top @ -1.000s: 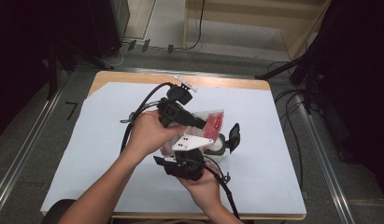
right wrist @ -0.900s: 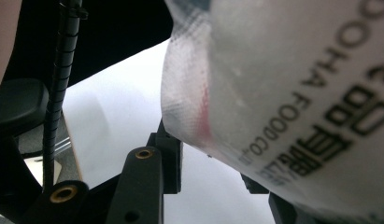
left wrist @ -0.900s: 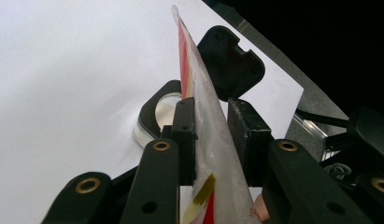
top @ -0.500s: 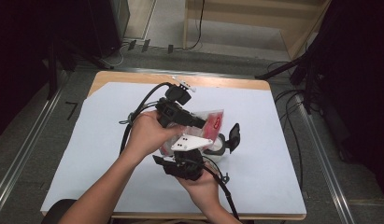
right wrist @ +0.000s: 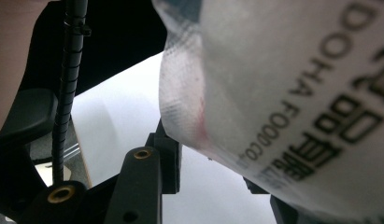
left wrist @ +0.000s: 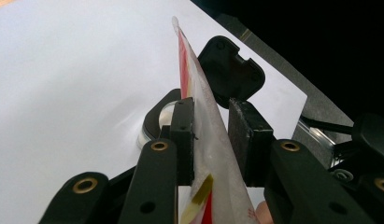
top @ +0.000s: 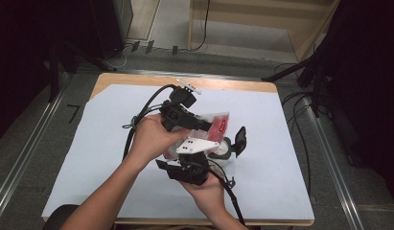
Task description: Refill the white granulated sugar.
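Centrally in the high view, both hands meet over a white sheet (top: 89, 158) covering the table, and between them is a clear plastic pouch (top: 217, 123) with a red printed band along one end. The left gripper (left wrist: 210, 135) stands just left of centre there; its own view shows its two black pads closed on the pouch, which rises edge-on between them as a thin, frosted, translucent film with red and yellow print, tapering toward the upper middle of the frame. The right gripper (top: 194, 165) sits lower centre in the high view, under a grey plate. In its own view the pouch's white face with dark lettering covers the right half, hiding one jaw, so I cannot tell how its jaws stand. A round jar (top: 224, 147) with a black flip lid (left wrist: 231, 70) sits beside the pouch.
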